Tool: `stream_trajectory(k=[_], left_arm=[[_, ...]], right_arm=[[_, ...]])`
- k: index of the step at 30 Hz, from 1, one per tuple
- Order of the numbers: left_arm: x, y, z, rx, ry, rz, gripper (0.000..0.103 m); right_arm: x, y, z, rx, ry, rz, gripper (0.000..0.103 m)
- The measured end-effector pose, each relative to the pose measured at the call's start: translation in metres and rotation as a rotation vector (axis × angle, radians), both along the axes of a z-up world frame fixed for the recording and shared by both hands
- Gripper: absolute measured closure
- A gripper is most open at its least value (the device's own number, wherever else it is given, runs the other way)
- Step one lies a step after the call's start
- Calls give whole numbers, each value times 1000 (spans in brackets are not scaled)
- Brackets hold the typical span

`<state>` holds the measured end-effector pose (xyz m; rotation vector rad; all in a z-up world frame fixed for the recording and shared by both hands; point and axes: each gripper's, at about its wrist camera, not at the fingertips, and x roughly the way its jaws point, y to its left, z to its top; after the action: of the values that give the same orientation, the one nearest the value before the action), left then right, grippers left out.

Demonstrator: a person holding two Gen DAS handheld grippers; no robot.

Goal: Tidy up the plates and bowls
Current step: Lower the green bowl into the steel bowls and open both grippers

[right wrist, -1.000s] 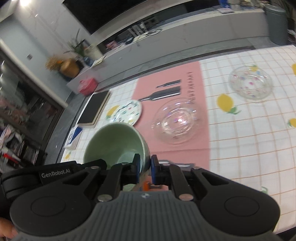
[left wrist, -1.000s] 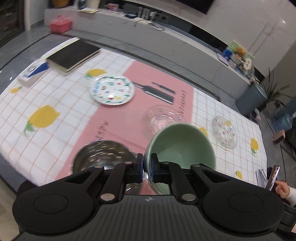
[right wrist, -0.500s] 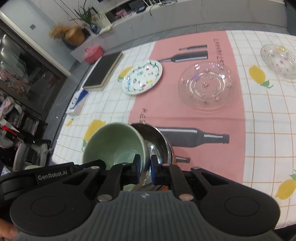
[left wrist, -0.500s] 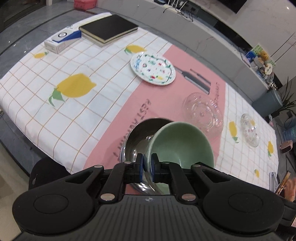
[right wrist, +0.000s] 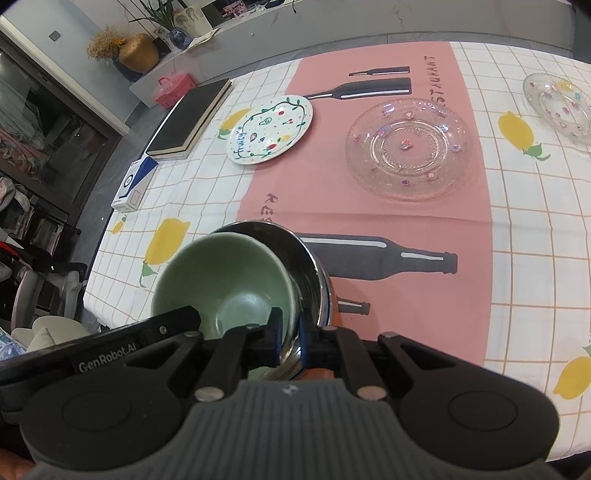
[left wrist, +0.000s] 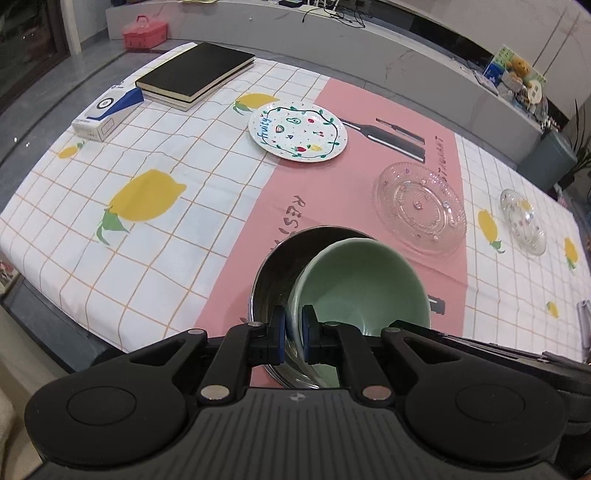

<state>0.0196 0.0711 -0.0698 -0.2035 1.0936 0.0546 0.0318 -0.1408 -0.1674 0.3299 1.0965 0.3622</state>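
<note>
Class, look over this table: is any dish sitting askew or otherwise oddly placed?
Yes. The green bowl sits tilted inside the steel bowl, leaning against one side rather than nested level, with both grippers' fingers at the rims. The painted plate and the two glass plates lie flat. Nothing looks spilled or broken.

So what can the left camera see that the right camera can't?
Only the left view shows the grey bin and the shelf toys. Only the right view shows the gold vase and the dark cabinet. Both show the green bowl tilted inside the metal bowl, the fruit plate, the big glass plate, the black book and the red box.
</note>
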Motion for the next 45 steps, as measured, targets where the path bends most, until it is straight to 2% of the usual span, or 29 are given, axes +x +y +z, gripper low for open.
stream_trajectory(k=[16, 22, 26, 31, 35, 41, 45], left_arm=[[11, -1, -14, 32, 41, 13, 94], [13, -1, -12, 34, 39, 7, 89], [13, 2, -6, 25, 15, -1, 85], [12, 4, 1, 8, 4, -10, 81], [13, 4, 6, 11, -6, -16, 80], [14, 4, 14, -8, -21, -19, 75], [17, 2, 23, -46, -63, -42, 70]], right_arm=[[15, 13, -8, -61, -1, 38, 97], [15, 15, -6, -83, -29, 55, 94], [15, 15, -5, -75, -26, 62, 90], [12, 15, 3, -69, -44, 78, 76], [8, 13, 16, -79, -97, 82, 66], [6, 0, 33, -76, -158, 58, 64], [6, -14, 43, -71, -192, 35, 61]])
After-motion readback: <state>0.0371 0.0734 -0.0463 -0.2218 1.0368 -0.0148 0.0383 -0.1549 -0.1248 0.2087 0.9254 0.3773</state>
